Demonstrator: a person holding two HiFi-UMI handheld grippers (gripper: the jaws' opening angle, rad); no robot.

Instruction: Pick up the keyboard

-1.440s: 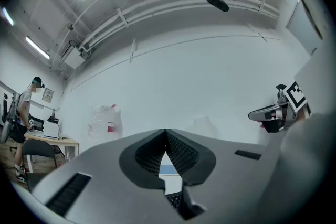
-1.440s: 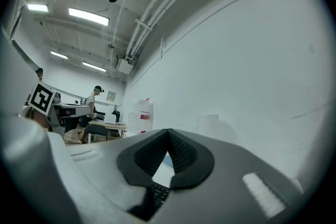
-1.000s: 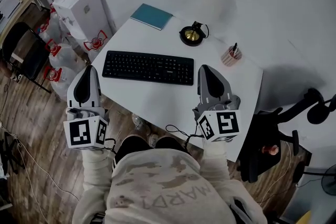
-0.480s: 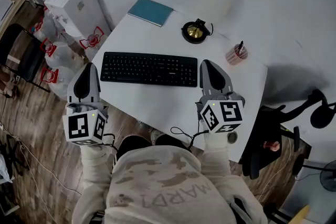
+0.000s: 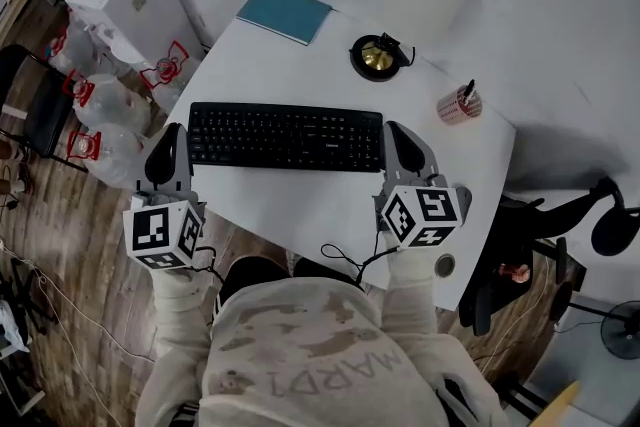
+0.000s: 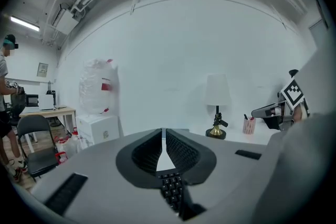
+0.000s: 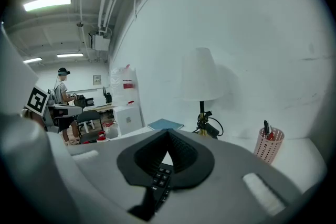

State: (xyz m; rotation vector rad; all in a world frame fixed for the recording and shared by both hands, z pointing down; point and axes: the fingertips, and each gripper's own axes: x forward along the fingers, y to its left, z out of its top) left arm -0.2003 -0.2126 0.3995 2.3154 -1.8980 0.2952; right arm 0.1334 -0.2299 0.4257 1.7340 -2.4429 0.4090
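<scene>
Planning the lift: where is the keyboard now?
Head view: the keyboard lies on the white table between the left gripper and right gripper, blue notebook beyond it.

I'm watching the black full-size keyboard [image 5: 286, 137] lying flat and keys-up on the white tabletop [image 5: 300, 65], its left end sitting by the left edge, near the near-left corner.

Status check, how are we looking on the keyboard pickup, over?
Left gripper and right gripper shut, empty, flanking the keyboard. Keyboard flat on table, ungripped. Lamp, pen cup, notebook behind it, nothing blocking.
</scene>
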